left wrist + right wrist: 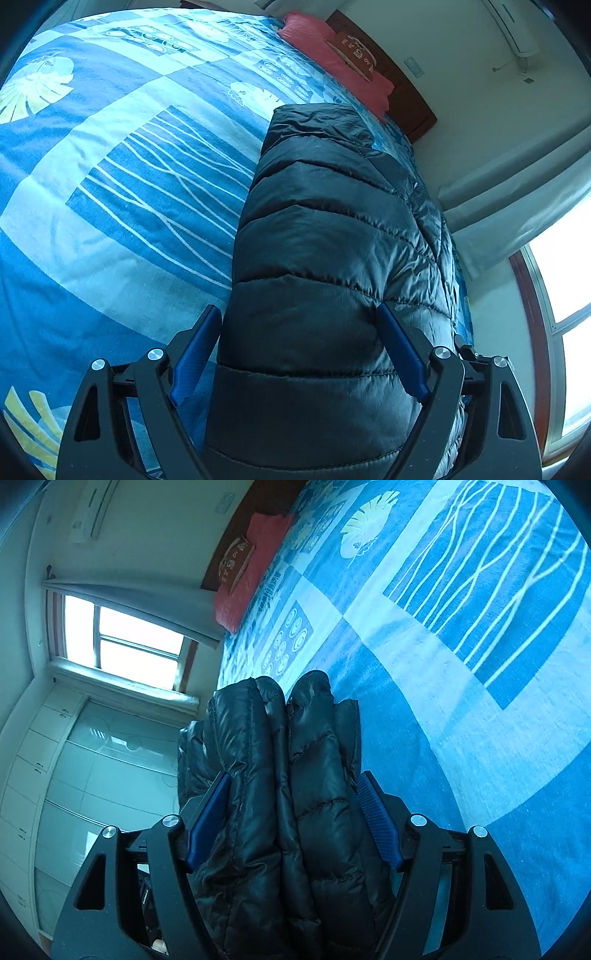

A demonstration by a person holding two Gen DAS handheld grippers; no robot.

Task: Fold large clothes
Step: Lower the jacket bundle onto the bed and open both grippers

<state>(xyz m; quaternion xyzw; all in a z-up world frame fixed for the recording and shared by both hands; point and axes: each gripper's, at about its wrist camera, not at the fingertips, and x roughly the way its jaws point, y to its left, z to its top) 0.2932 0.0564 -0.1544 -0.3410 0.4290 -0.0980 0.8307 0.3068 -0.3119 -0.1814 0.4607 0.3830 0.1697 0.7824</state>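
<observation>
Left gripper [299,347] and right gripper [293,812] jaws each pinch folded black quilted puffer jacket [325,236] near blue patterned bed [110,184] edge. Risk: slick padding slips, fold springs open, bundle slides off edge.

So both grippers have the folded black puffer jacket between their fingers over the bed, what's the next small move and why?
Probably lower it onto the blue bedspread and let go. The jacket already looks folded into a thick bundle, filling the left gripper and the right gripper, with several layers stacked between the right one's pads. Bare bedspread lies beside it, away from the red pillow.
</observation>
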